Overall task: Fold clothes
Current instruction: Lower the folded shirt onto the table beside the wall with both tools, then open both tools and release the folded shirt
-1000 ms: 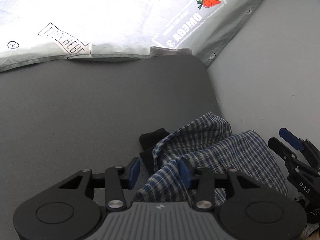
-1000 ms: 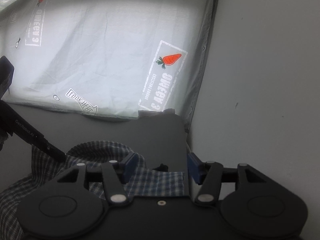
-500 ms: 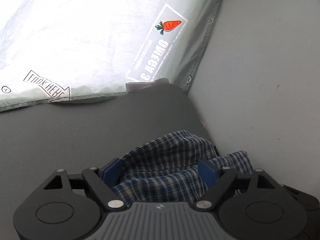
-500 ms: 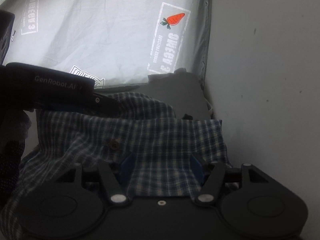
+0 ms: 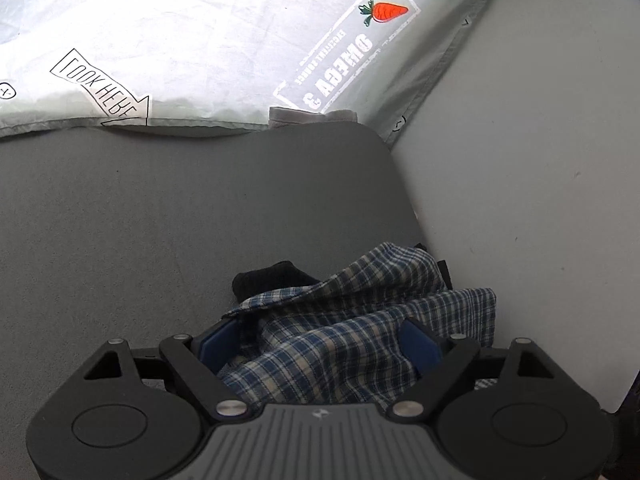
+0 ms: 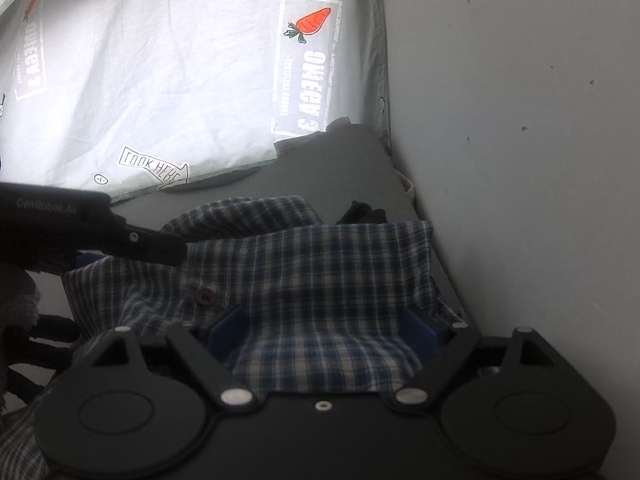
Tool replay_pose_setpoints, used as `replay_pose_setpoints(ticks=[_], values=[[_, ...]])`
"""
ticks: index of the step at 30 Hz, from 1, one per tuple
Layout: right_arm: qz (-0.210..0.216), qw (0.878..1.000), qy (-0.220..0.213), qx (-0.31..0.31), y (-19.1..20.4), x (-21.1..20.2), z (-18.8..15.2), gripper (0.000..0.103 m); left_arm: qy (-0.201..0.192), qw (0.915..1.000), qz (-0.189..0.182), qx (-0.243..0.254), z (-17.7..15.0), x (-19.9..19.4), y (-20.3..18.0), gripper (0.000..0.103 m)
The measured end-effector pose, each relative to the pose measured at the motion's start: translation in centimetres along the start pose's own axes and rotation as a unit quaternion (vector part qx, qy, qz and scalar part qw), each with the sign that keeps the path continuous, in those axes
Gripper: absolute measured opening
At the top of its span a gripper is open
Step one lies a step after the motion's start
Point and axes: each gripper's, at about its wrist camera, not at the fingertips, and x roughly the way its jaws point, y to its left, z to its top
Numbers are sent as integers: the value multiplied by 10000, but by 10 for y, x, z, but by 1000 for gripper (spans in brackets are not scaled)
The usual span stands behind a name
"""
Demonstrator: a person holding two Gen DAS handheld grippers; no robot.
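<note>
A blue and cream plaid shirt (image 5: 360, 320) lies crumpled on the grey mattress (image 5: 160, 220) by the wall. In the right wrist view the shirt (image 6: 320, 272) shows a dark button (image 6: 205, 295). My left gripper (image 5: 320, 340) is open, its blue pads wide apart with shirt cloth bunched between them. It also shows as a black body at the left of the right wrist view (image 6: 120, 236). My right gripper (image 6: 322, 332) is open, pads wide apart over the shirt's near fold. A black garment (image 5: 272, 280) lies partly under the shirt.
A pale sheet (image 5: 200, 32) printed with a carrot label (image 5: 384, 12) and "LOOK HERE" hangs behind the mattress. A grey-white wall (image 6: 520, 140) runs along the right side. The black garment also peeks out by the wall in the right wrist view (image 6: 362, 214).
One second ago both grippers had narrower jaws; both have opened wide. The shirt has dropped lower and spread out on the mattress, and the black garment shows again.
</note>
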Motion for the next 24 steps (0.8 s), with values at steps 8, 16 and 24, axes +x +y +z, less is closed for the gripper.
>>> replay_pose_setpoints(ticks=[8, 16, 24], values=[[-600, 9978, -166, -245, 35, -49, 23, 101, -1278, 9914, 236, -178, 13, -133, 29, 96], [128, 9900, -1213, 708, 102, -185, 46, 103, -3079, 9461, 976, 226, -32, -316, 18, 103], [842, 9805, -1510, 938, 178, -278, 44, 103, -3188, 9324, 1667, 343, -97, -448, 15, 103]])
